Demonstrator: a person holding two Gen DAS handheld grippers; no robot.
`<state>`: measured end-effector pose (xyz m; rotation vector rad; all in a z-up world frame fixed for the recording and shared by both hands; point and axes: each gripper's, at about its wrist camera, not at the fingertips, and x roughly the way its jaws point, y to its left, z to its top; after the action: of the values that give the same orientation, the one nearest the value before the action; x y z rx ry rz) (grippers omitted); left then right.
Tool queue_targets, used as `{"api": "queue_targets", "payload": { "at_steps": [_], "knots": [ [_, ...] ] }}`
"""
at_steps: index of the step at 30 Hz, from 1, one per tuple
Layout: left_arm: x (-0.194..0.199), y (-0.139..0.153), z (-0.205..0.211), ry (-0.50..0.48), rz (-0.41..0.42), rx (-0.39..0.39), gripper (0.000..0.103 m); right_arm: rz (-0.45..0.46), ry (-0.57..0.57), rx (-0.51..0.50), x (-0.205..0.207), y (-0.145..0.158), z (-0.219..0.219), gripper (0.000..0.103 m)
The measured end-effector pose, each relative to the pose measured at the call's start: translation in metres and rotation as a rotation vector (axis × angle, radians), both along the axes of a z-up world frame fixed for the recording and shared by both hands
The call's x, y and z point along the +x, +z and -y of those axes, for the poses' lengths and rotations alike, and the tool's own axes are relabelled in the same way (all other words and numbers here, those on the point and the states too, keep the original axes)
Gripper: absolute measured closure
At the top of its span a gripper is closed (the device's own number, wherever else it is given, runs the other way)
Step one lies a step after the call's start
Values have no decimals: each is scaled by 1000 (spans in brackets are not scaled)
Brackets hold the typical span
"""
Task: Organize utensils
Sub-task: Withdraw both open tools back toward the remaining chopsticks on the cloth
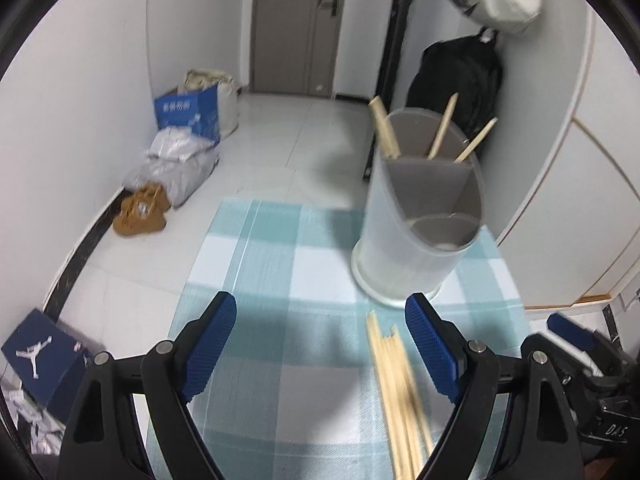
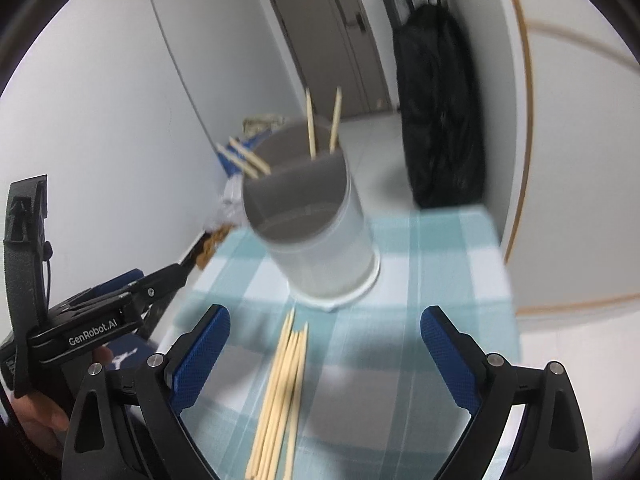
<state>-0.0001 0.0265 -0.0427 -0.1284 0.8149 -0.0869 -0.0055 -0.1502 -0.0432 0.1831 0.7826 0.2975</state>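
Blue-padded fingers of both tools fill the foreground. Left gripper [image 1: 320, 344]: jaws spread wide, nothing between the pads. Right gripper [image 2: 324, 354]: jaws likewise spread, straddling but not touching the loose chopsticks [image 2: 280, 392], which lie in a bundle on the checked tablecloth [image 2: 400, 320]. In the left wrist view the same bundle lies just inside that tool's right-hand finger, apparently clear of the pad.

Beyond the bundle, near its far tips, stands the utensil holder [image 1: 416, 232], a pale divided cylinder, upright on the cloth. Several chopsticks already stand in its rear compartment; the two nearer compartments appear empty, though blur limits certainty.

Farther off: tiled floor [image 1: 304, 136], a door [image 1: 296, 24], a black bag [image 2: 440, 120].

Assessment: sorting is partly done, and the step in hand is the approach to the remaining bundle. Next move calls for lowering around one or a few sticks, closing squarely across them, then lifting clear toward the holder. Risk: thin sticks may roll or scatter.
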Motion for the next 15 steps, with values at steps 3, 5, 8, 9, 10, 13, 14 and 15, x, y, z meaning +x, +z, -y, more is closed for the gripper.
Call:
{"api": "queue_targets", "payload": {
  "at_steps": [3, 5, 8, 9, 10, 13, 14, 15],
  "knots": [
    [5, -6, -7, 17, -35, 3, 20, -98, 32, 22, 8, -20, -4, 17],
    [7, -7, -11, 29, -37, 14, 20, -138, 48, -3, 11, -32, -9, 23],
    [10, -12, -19, 41, -49, 12, 20, -182, 83, -65, 16, -46, -22, 32],
    [11, -14, -21, 41, -49, 21, 20, -191, 97, -77, 18, -50, -26, 39],
    [10, -17, -23, 41, -50, 41, 20, -205, 115, -90, 20, -54, -30, 42],
    [10, -26, -33, 53, -83, 59, 20, -246, 149, -117, 23, -66, -39, 61],
    [9, -29, -36, 53, -99, 48, 20, -259, 155, -128, 23, -69, -41, 68],
    [9, -31, -38, 55, -115, 36, 20, -276, 159, -140, 24, -73, -43, 71]
  ]
}}
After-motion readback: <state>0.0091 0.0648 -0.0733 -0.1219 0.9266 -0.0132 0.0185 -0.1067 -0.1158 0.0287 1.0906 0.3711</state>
